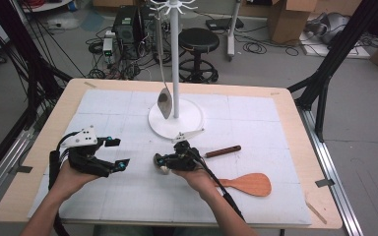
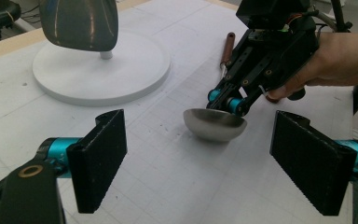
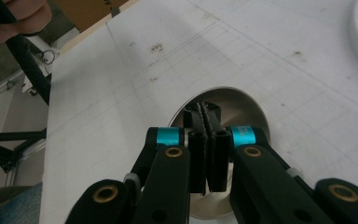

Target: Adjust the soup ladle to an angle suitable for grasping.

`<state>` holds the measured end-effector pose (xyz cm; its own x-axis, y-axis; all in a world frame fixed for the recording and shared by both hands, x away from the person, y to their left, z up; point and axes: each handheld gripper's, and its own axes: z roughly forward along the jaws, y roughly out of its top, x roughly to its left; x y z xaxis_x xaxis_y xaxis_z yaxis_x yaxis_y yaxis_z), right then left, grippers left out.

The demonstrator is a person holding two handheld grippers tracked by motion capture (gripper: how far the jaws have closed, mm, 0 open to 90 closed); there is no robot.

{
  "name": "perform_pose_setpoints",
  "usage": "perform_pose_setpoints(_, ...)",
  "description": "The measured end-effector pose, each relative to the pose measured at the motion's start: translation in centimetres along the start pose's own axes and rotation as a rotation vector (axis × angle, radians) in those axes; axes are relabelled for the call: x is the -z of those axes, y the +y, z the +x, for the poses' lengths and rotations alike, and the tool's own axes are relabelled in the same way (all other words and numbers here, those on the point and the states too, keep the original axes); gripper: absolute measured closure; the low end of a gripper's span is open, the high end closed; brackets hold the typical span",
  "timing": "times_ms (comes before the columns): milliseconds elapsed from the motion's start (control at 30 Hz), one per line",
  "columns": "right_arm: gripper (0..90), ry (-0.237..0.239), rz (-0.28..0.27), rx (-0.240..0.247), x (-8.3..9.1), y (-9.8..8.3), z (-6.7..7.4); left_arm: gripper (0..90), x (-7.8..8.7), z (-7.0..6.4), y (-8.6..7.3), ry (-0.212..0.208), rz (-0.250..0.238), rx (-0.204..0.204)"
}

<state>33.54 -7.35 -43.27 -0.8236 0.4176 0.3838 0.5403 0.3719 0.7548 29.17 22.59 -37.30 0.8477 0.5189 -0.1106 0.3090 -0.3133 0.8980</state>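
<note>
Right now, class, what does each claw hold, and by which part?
The right claw is shut on the metal ladle, pinching the bowl's rim. The left claw stands open, holding nothing.

I can read no text, label, brand or number here. At about eleven o'clock in my right gripper view, a cardboard box (image 3: pixel 81 11) beyond the counter's edge carries a few dark printed marks, cut off at the frame and too small to make out.
</note>
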Motion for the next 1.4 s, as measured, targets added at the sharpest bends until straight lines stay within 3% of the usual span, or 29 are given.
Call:
perform_pose_setpoints(367,89.6,0.039,0.03,0.029,-2.7,1.0,1.6,19.2,0.2,0.0,0.0,0.0,-0.004,-0.002)
perform_pose_setpoints(900,89.5,0.075,0.053,0.057,-5.3,1.9,3.0,19.2,0.2,0.1,0.0,0.0,-0.007,0.0)
perform_pose_setpoints(1100,87.5,0.057,0.067,0.073,-4.9,2.0,2.7,19.3,0.3,0.1,0.0,0.003,-0.009,-0.001)
perform_pose_setpoints(1400,86.8,0.025,0.057,0.083,-2.8,1.8,2.1,19.3,0.2,0.1,0.0,0.003,-0.004,-0.004)
